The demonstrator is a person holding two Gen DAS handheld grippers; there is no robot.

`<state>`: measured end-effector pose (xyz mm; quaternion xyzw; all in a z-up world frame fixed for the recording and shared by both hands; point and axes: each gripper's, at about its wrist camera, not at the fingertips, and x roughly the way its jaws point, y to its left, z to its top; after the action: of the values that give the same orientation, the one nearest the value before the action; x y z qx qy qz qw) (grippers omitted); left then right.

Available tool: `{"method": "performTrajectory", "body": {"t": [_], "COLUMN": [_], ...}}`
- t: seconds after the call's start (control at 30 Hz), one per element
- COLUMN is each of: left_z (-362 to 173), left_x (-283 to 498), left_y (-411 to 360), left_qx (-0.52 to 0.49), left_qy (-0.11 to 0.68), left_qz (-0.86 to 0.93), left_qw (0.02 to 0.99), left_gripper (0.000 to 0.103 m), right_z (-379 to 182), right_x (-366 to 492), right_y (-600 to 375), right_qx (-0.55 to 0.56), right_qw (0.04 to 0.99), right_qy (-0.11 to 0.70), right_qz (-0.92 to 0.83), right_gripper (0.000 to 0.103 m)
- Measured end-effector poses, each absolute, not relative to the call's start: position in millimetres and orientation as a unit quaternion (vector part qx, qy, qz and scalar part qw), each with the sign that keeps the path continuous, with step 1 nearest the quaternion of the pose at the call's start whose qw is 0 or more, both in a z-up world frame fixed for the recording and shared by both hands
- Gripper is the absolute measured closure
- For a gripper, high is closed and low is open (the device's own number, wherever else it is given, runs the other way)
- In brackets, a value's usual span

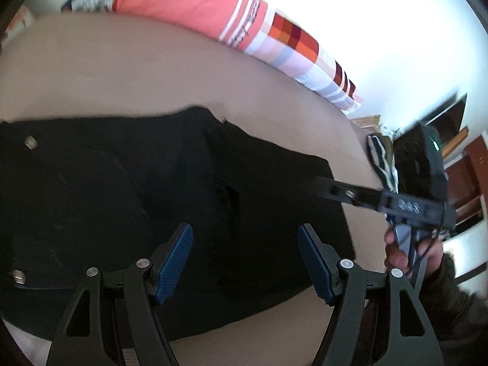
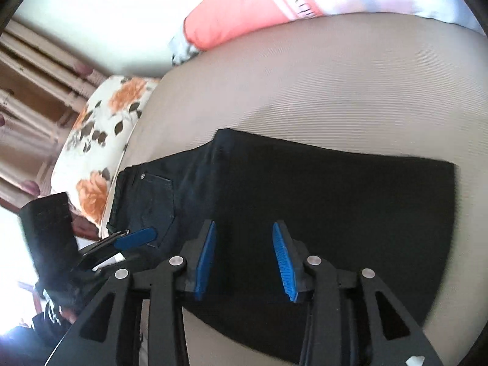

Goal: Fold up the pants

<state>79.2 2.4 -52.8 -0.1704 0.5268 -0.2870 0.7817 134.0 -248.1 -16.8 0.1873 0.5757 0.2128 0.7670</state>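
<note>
pants point(image 2: 305, 189) on bed point(image 2: 305, 91), pillow point(image 2: 231, 21) behind

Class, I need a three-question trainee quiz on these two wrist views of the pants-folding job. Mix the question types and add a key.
1. True or false: the left gripper is clamped on the dark pants.
2. Multiple choice: the pants lie on (A) a wooden floor, (B) a beige ribbed bed cover, (C) a glass table.
3. Fill in: beyond the pants, at the far edge of the bed, lies a coral-coloured ______.

Key
1. False: its blue pads stand apart above the cloth with nothing between them. The right gripper is open too.
2. B.
3. Pillow, with striped and checked trim.
</note>
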Motion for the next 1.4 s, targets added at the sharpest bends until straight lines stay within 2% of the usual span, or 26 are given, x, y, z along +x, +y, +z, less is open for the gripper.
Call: {"method": "performTrajectory", "body": {"t": [0.17, 0.53, 0.6, 0.67, 0.73, 0.8, 0.87, 1.07, 1.23, 1.4], "left_z": [-71.9, -106.3, -107.5, -114.0, -116.4, -116.3, -114.5, -101.9, -114.6, -98.1], "left_x": [97.5, 112.2, 107.3, 101.5, 98.9, 99.6, 98.7, 84.2, 82.6, 76.4], "left_y": [-5.0, -16.4, -20.4, -26.0, -30.4, -31.8, -31.7, -24.3, -19.6, -32.8], "left_qx": [-0.216, -0.260, -0.259, -0.253, -0.240, -0.241, -0.242, -0.214, -0.208, -0.136], "left_qy": [0.565, 0.608, 0.613, 0.624, 0.623, 0.620, 0.621, 0.608, 0.611, 0.598], "left_qz": [-0.287, -0.271, -0.284, -0.284, -0.283, -0.282, -0.273, -0.271, -0.263, -0.256], "left_qw": [0.743, 0.699, 0.691, 0.682, 0.688, 0.691, 0.694, 0.715, 0.717, 0.747], "left_gripper": [0.046, 0.047, 0.058, 0.076, 0.085, 0.086, 0.098, 0.099, 0.099, 0.097], "right_z": [-5.7, -23.5, -27.3, -29.8, -31.5, -33.0, -34.8, -30.9, -37.4, -48.0], "right_x": [102.4, 73.4, 73.5, 73.4, 73.5, 72.8, 71.7, 69.1, 69.1, 69.3], "right_y": [-290.9, -329.2, -328.2, -328.1, -329.5, -332.3, -334.2, -335.3, -331.0, -320.2], "right_qx": [0.212, 0.296, 0.298, 0.298, 0.300, 0.302, 0.302, 0.284, 0.236, 0.178], "right_qw": [0.786, 0.780, 0.777, 0.776, 0.776, 0.775, 0.775, 0.782, 0.790, 0.794], "right_qy": [0.554, 0.536, 0.539, 0.540, 0.540, 0.539, 0.541, 0.543, 0.558, 0.577], "right_qz": [0.172, 0.133, 0.132, 0.133, 0.130, 0.129, 0.124, 0.110, 0.092, 0.064], "right_gripper": [0.061, 0.059, 0.059, 0.059, 0.059, 0.059, 0.059, 0.059, 0.061, 0.061]}}
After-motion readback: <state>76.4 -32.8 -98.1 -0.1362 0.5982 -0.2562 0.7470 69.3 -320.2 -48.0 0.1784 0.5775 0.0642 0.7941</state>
